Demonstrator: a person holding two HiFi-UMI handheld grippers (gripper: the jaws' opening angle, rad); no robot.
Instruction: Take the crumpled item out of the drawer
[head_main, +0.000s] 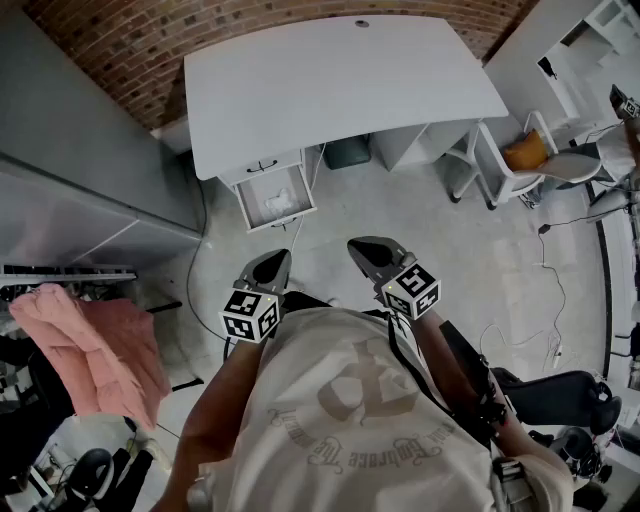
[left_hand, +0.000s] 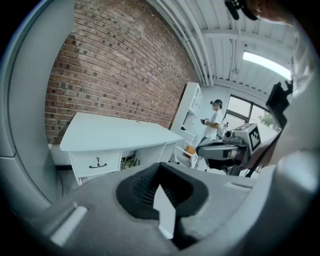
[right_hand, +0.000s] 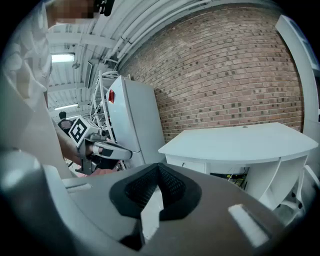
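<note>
Brick wall (head_main: 140, 40) backs the room. I hold the left hand-held gripper (head_main: 266, 266) and right hand-held gripper (head_main: 372, 254) at my chest, jaws of each closed together. Well ahead, the white crumpled item (head_main: 278, 204) lies inside the open drawer (head_main: 281, 222) under the table (head_main: 340, 80)

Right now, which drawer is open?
The lower drawer, pulled out with the crumpled item inside; the handled drawer above it is shut.

Brick wall (head_main: 120, 50), white chair (head_main: 565, 167) with orange cushion (head_main: 525, 152), pink garment (head_main: 100, 345) at left.
</note>
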